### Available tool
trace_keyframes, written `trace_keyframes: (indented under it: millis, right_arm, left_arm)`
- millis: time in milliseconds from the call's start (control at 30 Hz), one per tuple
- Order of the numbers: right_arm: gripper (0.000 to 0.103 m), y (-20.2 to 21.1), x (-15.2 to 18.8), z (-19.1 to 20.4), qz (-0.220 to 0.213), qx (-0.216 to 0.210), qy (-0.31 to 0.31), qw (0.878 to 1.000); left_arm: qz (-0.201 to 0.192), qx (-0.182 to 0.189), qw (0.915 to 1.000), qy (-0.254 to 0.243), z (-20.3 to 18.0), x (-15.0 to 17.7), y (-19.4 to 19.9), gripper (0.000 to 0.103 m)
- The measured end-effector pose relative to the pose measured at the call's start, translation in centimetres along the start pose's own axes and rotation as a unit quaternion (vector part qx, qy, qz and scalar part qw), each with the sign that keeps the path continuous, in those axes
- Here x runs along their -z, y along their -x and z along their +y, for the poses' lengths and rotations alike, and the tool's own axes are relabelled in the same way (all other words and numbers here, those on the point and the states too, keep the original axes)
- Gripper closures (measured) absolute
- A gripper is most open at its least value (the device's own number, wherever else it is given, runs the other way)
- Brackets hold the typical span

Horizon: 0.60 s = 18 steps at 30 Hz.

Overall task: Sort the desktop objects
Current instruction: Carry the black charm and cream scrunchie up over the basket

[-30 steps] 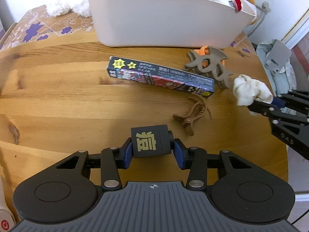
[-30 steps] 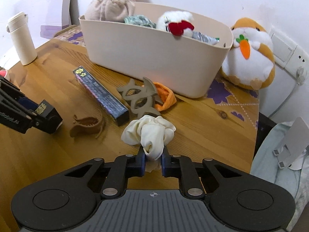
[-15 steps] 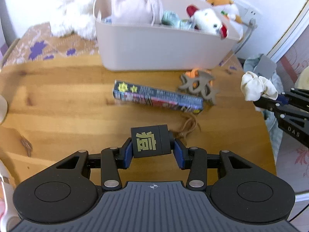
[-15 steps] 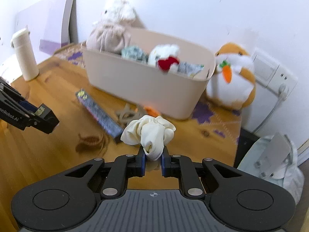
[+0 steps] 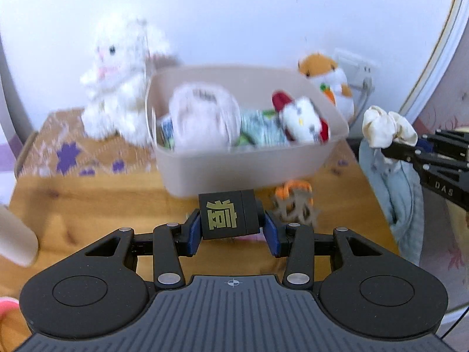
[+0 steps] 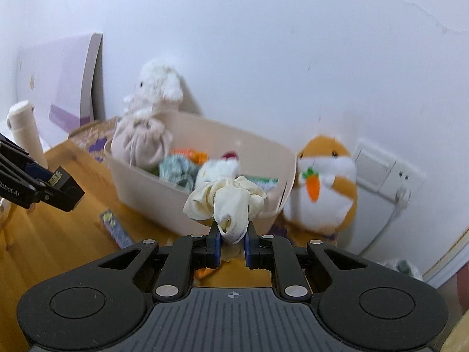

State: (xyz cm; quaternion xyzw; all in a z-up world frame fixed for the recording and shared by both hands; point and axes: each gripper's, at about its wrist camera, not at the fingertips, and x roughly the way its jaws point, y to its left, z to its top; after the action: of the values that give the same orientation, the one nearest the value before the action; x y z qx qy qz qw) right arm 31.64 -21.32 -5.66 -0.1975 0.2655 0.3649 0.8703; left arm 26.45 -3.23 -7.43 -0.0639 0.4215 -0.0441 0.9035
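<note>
The left tongs [image 5: 233,228] are clamping a small black box [image 5: 228,218] with a gold character printed on its face; the blue pads are pressing on both its sides, so the jaws are standing partly apart around it, and the box is hanging clear above the wooden table [image 5: 88,205]. The right tongs [image 6: 231,242] are pinching a cream scrunchie [image 6: 227,202] between nearly closed pads; the bulk of the fabric is bunching up above the fingertips, and in the left wrist view the same scrunchie [image 5: 387,127] is showing at the right, held out beyond the table's edge and beside the bin. The beige bin [image 5: 243,167] is sitting at the back of the table, already holding a pale drawstring pouch [image 6: 140,143], a white cat plush with a red bow [image 5: 302,120] and some greenish fabric [image 6: 176,170]; a white fluffy plush [image 5: 120,82] is leaning just behind its left end and an orange hamster plush [image 6: 322,187] is sitting just beside its right end, against the wall. On the table in front of the bin a grey-brown hair claw [image 5: 296,211] is lying with something orange [image 5: 293,189] touching it, both blurred; a long dark printed box [image 6: 115,228] is lying flat nearby; a cream tumbler [image 6: 25,132] is standing at the table's left edge.
</note>
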Motion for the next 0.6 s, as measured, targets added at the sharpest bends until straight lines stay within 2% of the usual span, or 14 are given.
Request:
trace_keyframes:
  millis: [433, 600]
  right_arm:
    - [0.089, -1.3, -5.8, -1.7, -0.057, 0.018, 0.025, 0.998]
    - [0.089, -2.8, -7.2, -2.2, -0.065, 0.028, 0.027, 0.997]
  left_arm:
    - [-0.075, -0.027, 0.9965, -0.022, 0.2, -7.9, 0.1, 0.059]
    - [-0.085, -0.042, 0.995, -0.029, -0.3, -10.1, -1.6, 0.059]
